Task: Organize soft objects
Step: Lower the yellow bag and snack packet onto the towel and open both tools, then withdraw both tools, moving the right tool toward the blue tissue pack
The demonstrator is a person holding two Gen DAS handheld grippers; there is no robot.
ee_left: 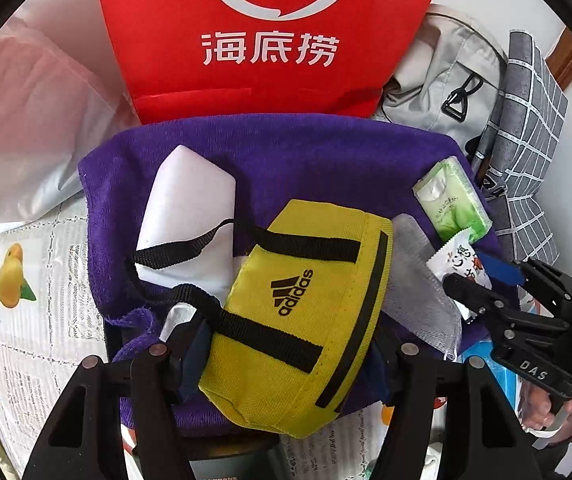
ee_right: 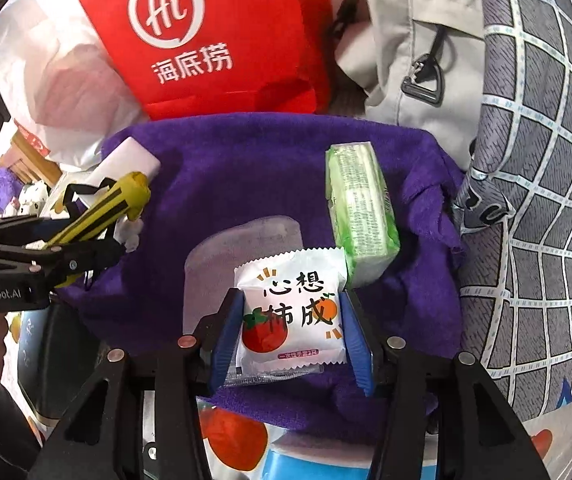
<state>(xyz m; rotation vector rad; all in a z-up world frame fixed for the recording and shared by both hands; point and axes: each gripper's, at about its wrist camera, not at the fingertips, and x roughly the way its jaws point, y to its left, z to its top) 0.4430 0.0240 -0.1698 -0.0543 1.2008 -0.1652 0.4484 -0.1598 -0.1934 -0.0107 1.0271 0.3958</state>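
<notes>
A purple towel (ee_left: pixel 326 160) (ee_right: pixel 246 168) lies spread out in front of me. My left gripper (ee_left: pixel 282 360) (ee_right: pixel 98 232) is shut on a yellow adidas pouch (ee_left: pixel 306 320) (ee_right: pixel 102 208) with black straps, held low over the towel's near left part. My right gripper (ee_right: pixel 292 340) (ee_left: pixel 482 276) is shut on a white snack packet (ee_right: pixel 292 312) (ee_left: pixel 462 268) printed with red and orange fruit, its blue pads against both sides. On the towel rest a white foam block (ee_left: pixel 190 200) (ee_right: pixel 130 160), a green tissue pack (ee_left: pixel 452 200) (ee_right: pixel 362 208) and a translucent pad (ee_left: pixel 422 280) (ee_right: pixel 246 248).
A red paper bag (ee_left: pixel 270 60) (ee_right: pixel 214 48) stands behind the towel, with a grey backpack (ee_left: pixel 446 72) (ee_right: pixel 406 40) to its right. Grey checked fabric (ee_left: pixel 526 140) (ee_right: pixel 546 160) borders the right side. A white plastic bag (ee_left: pixel 26 120) lies at the left over newsprint-patterned covering (ee_left: pixel 38 300).
</notes>
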